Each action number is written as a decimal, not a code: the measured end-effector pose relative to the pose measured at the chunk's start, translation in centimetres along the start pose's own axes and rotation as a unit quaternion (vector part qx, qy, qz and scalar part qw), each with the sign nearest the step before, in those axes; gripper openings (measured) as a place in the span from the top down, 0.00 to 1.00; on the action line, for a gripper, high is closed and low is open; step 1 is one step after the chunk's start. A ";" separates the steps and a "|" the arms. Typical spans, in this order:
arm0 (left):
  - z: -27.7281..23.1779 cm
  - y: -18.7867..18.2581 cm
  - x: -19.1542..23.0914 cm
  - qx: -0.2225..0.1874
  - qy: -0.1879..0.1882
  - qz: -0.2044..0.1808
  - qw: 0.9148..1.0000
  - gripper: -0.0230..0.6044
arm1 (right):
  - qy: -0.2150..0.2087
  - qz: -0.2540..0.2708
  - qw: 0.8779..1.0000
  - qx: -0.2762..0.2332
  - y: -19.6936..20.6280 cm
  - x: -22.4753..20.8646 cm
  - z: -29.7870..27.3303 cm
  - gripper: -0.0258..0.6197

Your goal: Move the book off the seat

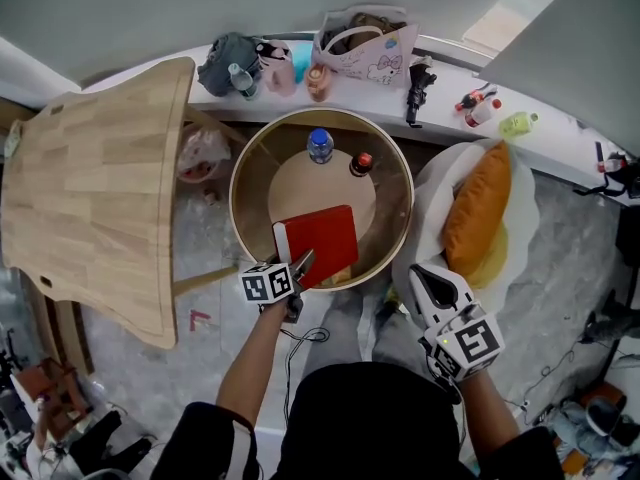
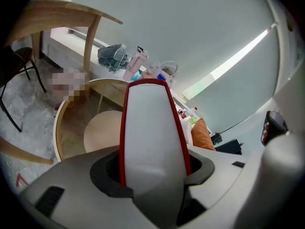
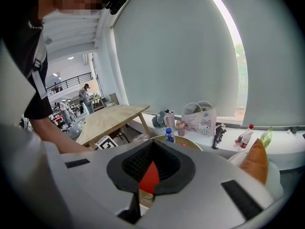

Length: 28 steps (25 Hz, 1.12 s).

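Note:
My left gripper (image 1: 303, 268) is shut on the near left corner of a red book (image 1: 318, 243), which hangs over the front part of a round rimmed wooden table (image 1: 398, 183). Whether the book touches the table I cannot tell. In the left gripper view the book's white page edge (image 2: 148, 128) stands between the jaws of that gripper (image 2: 151, 173), red covers on both sides. A white round seat (image 1: 432, 183) with an orange cushion (image 1: 478, 213) stands to the right. Just in front of it my right gripper (image 1: 428, 280) is shut with nothing in it. Past the right gripper (image 3: 143, 194), the book (image 3: 150, 178) shows as a red sliver.
On the round table stand a blue-capped bottle (image 1: 320, 145) and a red-capped bottle (image 1: 361, 163). A large wooden table (image 1: 100, 188) fills the left. The window ledge (image 1: 560, 153) behind carries a printed bag (image 1: 365, 43), a grey bundle (image 1: 228, 63) and small bottles. A cable (image 1: 305, 338) lies on the floor.

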<state>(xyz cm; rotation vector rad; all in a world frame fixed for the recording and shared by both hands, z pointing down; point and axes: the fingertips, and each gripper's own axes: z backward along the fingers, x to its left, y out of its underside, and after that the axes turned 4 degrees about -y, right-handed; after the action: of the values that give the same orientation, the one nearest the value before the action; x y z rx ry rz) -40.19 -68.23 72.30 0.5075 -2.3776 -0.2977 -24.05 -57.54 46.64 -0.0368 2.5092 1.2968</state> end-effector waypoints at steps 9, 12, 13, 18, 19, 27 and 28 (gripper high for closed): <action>-0.1 -0.3 3.3 0.005 -0.053 -0.035 0.998 0.39 | -0.001 -0.008 1.000 0.005 0.8 -0.3 0.0 0.95; 0.0 -0.3 4.7 0.013 -0.093 -0.080 0.992 0.31 | -0.001 -0.008 1.000 0.008 0.9 -0.3 0.0 0.95; 0.1 -0.5 5.2 0.013 -0.111 -0.100 0.989 0.26 | -0.001 -0.007 1.000 0.008 0.9 -0.4 -0.1 0.95; 1.1 -2.0 6.4 -0.016 -0.146 -0.137 0.980 0.20 | 0.004 0.002 1.000 0.001 0.1 -0.9 -0.3 0.95; 1.4 -2.4 6.5 -0.024 -0.147 -0.135 0.980 0.20 | 0.007 0.002 1.000 -0.001 -0.1 -1.1 -0.2 0.95; 3.8 -4.6 3.9 -0.065 -0.133 -0.131 0.980 0.20 | 0.015 0.012 1.000 -0.019 -1.6 -2.8 2.2 0.95; 4.3 -5.0 3.1 -0.074 -0.128 -0.134 0.980 0.22 | 0.016 0.012 1.000 -0.024 -1.8 -3.0 2.6 0.95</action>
<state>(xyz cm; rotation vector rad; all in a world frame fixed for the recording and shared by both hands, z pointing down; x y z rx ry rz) -43.84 -73.70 69.17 0.7592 -2.5065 -0.6937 -20.27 -56.90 44.70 -0.0387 2.5131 1.3760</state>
